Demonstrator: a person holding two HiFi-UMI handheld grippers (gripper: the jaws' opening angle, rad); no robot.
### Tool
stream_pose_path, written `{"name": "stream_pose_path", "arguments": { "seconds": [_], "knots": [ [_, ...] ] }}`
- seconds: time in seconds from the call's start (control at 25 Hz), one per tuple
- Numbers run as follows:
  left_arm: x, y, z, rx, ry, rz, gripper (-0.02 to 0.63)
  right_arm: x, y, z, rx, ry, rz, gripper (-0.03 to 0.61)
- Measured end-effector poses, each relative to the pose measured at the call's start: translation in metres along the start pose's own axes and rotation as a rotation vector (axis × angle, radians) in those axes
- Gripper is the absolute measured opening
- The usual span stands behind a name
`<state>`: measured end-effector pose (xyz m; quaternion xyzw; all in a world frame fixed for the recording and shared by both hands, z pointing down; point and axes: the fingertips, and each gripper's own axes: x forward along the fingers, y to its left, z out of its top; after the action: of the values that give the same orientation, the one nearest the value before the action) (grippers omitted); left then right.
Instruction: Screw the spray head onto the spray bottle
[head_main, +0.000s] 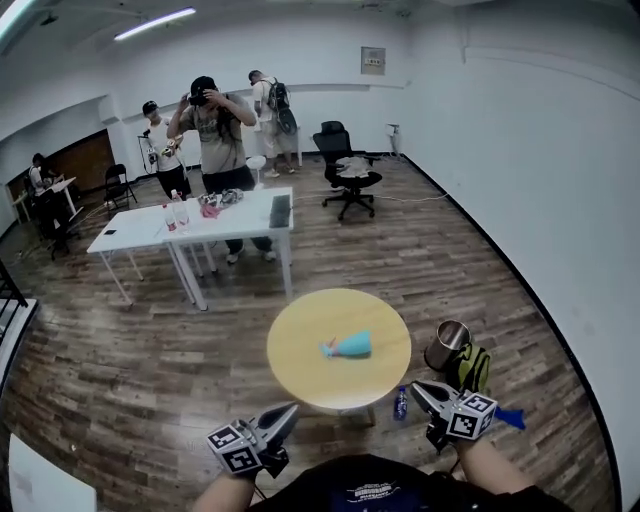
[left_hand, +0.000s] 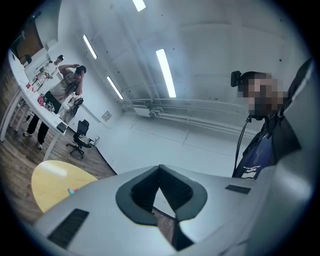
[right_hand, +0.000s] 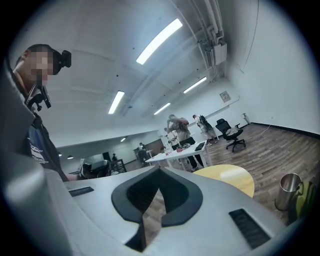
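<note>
The light-blue plastic spray bottle (head_main: 348, 346) is lying untouched at the centre of the round yellow table (head_main: 300, 372), because the left claw (head_main: 288, 411) and right claw (head_main: 420, 390) are hovering short of it, both closed and empty.

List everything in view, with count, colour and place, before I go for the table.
round table: one, yellow, just ahead of both grippers
spray bottle: one, turquoise, lying on its side on the round table
metal can: one, silver, on the floor right of the round table
bag: one, yellow-green, beside the metal can
small bottle: one, blue, on the floor by the round table's foot
white tables: two, white, far left, small items on top
office chair: one, black, near the back wall
people: four, back of the room
left gripper: one, grey, low left, shut, empty
right gripper: one, grey, low right, shut, empty
</note>
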<state>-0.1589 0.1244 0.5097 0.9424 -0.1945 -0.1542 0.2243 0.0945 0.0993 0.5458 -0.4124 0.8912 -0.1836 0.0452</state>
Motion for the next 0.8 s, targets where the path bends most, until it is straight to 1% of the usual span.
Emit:
{"name": "stream_pose_path", "arguments": {
  "seconds": [0.12, 0.2, 0.32, 0.44, 0.56, 0.64, 0.8],
  "knots": [
    [0.003, 0.024, 0.008, -0.027, -0.009, -0.005, 0.011, 0.028, -0.001, -0.008, -0.04, 0.064, 0.019, -0.002],
    [0.003, 0.043, 0.007, -0.041, -0.005, 0.011, 0.011, 0.047, -0.014, -0.007, -0.033, 0.08, 0.022, -0.002],
    [0.0, 0.073, 0.006, -0.061, -0.006, 0.064, 0.009, 0.08, -0.038, -0.005, -0.012, 0.085, 0.044, 0.0],
    [0.012, 0.102, 0.01, -0.046, -0.011, 0.124, 0.009, 0.118, -0.071, 0.001, -0.013, 0.09, 0.097, 0.003],
    [0.048, 0.13, 0.017, -0.021, -0.034, 0.189, 0.011, 0.154, -0.115, 0.012, -0.024, 0.116, 0.179, 0.014],
    [0.079, 0.143, 0.021, -0.037, -0.066, 0.229, 0.009, 0.17, -0.145, 0.016, -0.028, 0.158, 0.231, 0.029],
    [0.141, 0.161, 0.025, -0.047, -0.094, 0.262, 0.009, 0.198, -0.199, 0.027, -0.073, 0.25, 0.354, 0.096]
  ]
}}
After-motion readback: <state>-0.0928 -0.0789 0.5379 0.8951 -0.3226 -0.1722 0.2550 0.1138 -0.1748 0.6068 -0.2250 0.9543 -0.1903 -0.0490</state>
